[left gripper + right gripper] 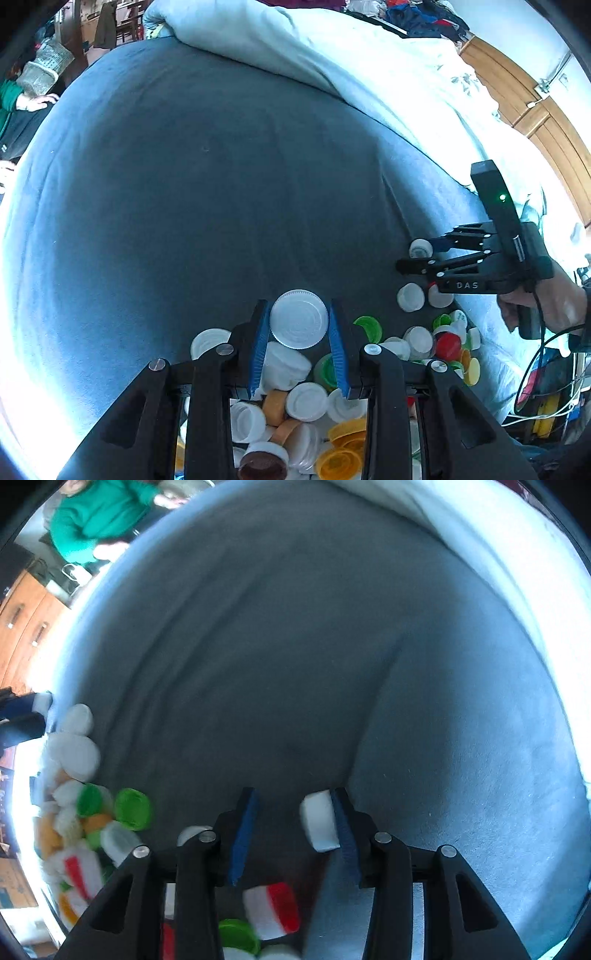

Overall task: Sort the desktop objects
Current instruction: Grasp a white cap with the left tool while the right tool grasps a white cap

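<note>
Bedroom with a wide dark grey-blue bedsheet (192, 177)

A rumpled pale blue quilt (332, 55) lies beyond the bedsheet; brown wooden cabinets (532, 96) stand behind it.

Your left tool (299, 325) was clamped on a white cap (298, 319), both blue pads touching its rim; your right tool (291, 827) stood spread, a small white cap (319, 821) against one pad only; your right hand (539, 299) gripped its handle.

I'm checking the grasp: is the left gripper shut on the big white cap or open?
Shut on it: the left gripper has both blue pads pressed against opposite edges of the large white cap.
</note>
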Available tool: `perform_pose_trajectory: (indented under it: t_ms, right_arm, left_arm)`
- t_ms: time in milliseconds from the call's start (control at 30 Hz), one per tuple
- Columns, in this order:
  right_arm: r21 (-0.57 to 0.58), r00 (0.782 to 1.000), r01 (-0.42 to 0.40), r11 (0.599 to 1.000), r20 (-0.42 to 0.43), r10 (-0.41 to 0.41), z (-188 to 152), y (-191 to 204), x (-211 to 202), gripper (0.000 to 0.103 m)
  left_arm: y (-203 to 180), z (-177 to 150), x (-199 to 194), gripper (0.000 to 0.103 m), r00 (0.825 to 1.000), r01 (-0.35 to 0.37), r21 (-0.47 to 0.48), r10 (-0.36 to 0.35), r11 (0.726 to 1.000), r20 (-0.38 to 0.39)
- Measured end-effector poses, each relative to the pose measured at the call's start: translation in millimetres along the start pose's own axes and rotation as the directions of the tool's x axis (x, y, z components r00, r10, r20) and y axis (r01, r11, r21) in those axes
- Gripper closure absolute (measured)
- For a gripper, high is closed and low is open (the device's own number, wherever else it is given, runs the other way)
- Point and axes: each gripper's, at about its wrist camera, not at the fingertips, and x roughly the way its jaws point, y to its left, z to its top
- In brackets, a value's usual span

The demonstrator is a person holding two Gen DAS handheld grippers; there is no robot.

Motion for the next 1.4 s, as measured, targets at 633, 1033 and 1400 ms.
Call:
perform_pose_trajectory:
  t_ms: [633, 1033, 1400]
  right_arm:
    - [0.102, 0.998, -0.055, 0.993, 0.046, 0.051, -1.4, -2.0, -65.4, 0.090]
    - [0.004, 0.960, -0.176, 0.984, 0.221, 0.171, -13.8, 41.9, -219.6, 0.090]
    - [0.009, 0.935, -0.181, 0.983, 0.310, 0.170, -50.8, 14.7, -336.0, 0.090]
  left_arm:
    - [-29.6, 15.4, -12.4, 0.076, 1.000, 0.022, -0.043, -0.022, 0.999, 0.007]
    - [-104.8, 59.6, -89.8, 0.076, 0.998, 0.015, -0.001, -0.015, 1.000, 0.066]
    - [-190.9, 93.8, -141.9, 0.076, 0.994, 0.035, 0.049, -0.040, 0.998, 0.103]
